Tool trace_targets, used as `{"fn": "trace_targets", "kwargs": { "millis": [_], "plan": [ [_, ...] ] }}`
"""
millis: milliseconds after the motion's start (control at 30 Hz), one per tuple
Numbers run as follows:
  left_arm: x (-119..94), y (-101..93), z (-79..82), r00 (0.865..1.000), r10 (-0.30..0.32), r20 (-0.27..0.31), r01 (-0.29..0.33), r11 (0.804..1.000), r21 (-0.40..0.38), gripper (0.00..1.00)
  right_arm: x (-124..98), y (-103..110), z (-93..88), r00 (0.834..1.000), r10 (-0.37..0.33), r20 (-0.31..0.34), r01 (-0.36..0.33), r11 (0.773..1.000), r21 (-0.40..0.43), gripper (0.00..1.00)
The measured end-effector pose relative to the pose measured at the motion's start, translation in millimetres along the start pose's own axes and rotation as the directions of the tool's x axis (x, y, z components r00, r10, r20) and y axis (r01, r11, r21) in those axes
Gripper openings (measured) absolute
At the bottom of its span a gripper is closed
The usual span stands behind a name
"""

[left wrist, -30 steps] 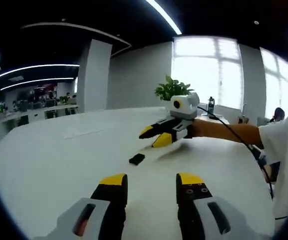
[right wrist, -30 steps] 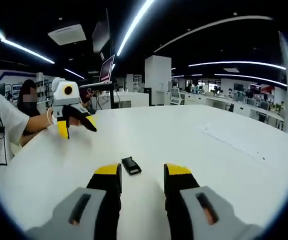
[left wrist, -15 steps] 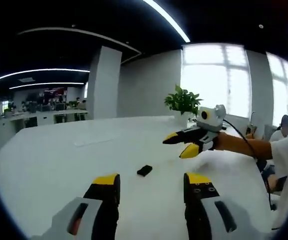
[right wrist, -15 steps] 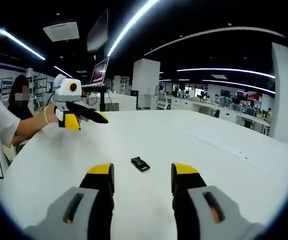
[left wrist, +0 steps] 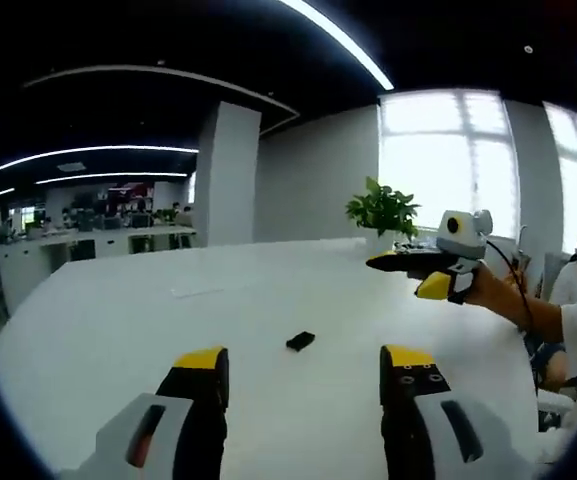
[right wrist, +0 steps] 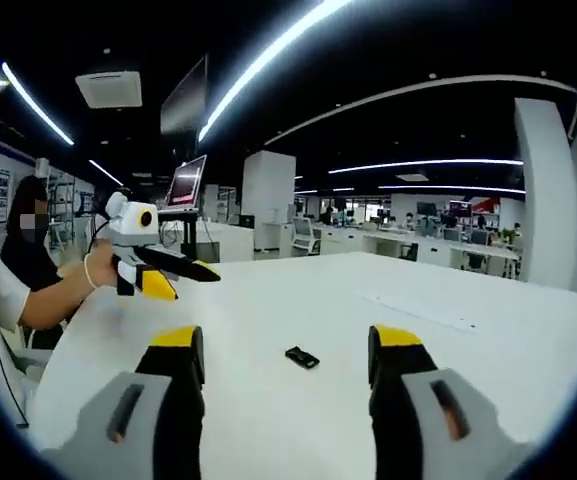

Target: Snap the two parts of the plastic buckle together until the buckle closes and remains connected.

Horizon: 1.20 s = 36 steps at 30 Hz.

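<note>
A small black buckle (left wrist: 300, 341) lies flat on the white table (left wrist: 98, 340), a short way beyond my left gripper (left wrist: 305, 362), which stands open with nothing between its yellow-tipped fingers. It is too small to tell whether its two parts are joined. In the right gripper view the buckle (right wrist: 302, 357) rests on the table (right wrist: 488, 360) just past my open right gripper (right wrist: 282, 340). Each gripper hangs in the air in the other's view, held by a hand: the right gripper (left wrist: 408, 275) at the right, the left gripper (right wrist: 184, 281) at the left, both above the table.
A potted plant (left wrist: 383, 208) stands at the table's far edge before bright windows. A thin pale strip (left wrist: 198, 290) lies flat on the tabletop. A seated person (right wrist: 23, 270) is at the left, with a monitor (right wrist: 188, 182) behind. Rows of office desks fill the background.
Both grippers have pulled back and risen from the buckle, which now looks smaller and farther off. Their jaws stand a little wider. The buckle has stayed on the table.
</note>
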<state>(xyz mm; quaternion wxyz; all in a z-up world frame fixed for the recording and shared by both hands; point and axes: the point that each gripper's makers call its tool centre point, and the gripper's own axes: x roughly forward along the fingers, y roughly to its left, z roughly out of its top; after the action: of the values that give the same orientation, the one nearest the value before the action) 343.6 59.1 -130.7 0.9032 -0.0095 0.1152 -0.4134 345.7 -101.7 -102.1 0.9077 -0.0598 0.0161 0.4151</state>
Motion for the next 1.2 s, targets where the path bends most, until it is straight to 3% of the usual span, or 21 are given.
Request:
{"fn": "trace_targets", "kwargs": {
  "millis": [133,233,300,533,633,667,767,933,1200],
  "plan": [
    [-11,-3.4,8.2,1.000,0.017,0.027,-0.016,1.000,-0.022,0.65,-6,10,12.3,0.999,-0.033,0.022,0.034,0.999,-0.036,0.82],
    [-17,-3.5,16.3,0.997,0.044,0.067,-0.041,0.998,-0.041,0.66,-11,15,13.0,0.999,-0.050,-0.020,0.047,0.994,-0.094,0.83],
    [-23,-7.4,19.8,0.995,0.053,0.088,-0.050,0.998,-0.039,0.67,-18,17,25.4,0.995,-0.099,0.032,0.103,0.984,-0.145,0.84],
    [-44,-15.0,31.7,0.981,0.097,0.169,-0.093,0.995,-0.029,0.72,-38,23,32.7,0.980,-0.195,0.037,0.199,0.967,-0.158,0.85],
    [-51,-16.5,28.7,0.975,0.137,0.176,-0.134,0.991,-0.028,0.72,-45,31,28.9,0.975,-0.221,0.008,0.220,0.963,-0.155,0.87],
    [-54,-18.2,25.8,0.972,0.155,0.178,-0.153,0.988,-0.022,0.72,-50,33,17.7,0.971,-0.232,-0.056,0.218,0.959,-0.181,0.88],
    [-62,-23.0,23.3,0.965,0.170,0.200,-0.166,0.985,-0.037,0.73,-58,35,15.7,0.948,-0.318,-0.028,0.307,0.932,-0.193,0.91],
    [-72,-26.0,19.6,0.960,0.184,0.210,-0.180,0.983,-0.037,0.73,-65,47,5.6,0.939,-0.338,-0.064,0.325,0.933,-0.155,0.96],
    [-94,-27.5,12.1,0.951,0.220,0.216,-0.214,0.975,-0.051,0.75,-77,67,18.8,0.911,-0.411,-0.022,0.401,0.898,-0.179,0.99]
  ]
}}
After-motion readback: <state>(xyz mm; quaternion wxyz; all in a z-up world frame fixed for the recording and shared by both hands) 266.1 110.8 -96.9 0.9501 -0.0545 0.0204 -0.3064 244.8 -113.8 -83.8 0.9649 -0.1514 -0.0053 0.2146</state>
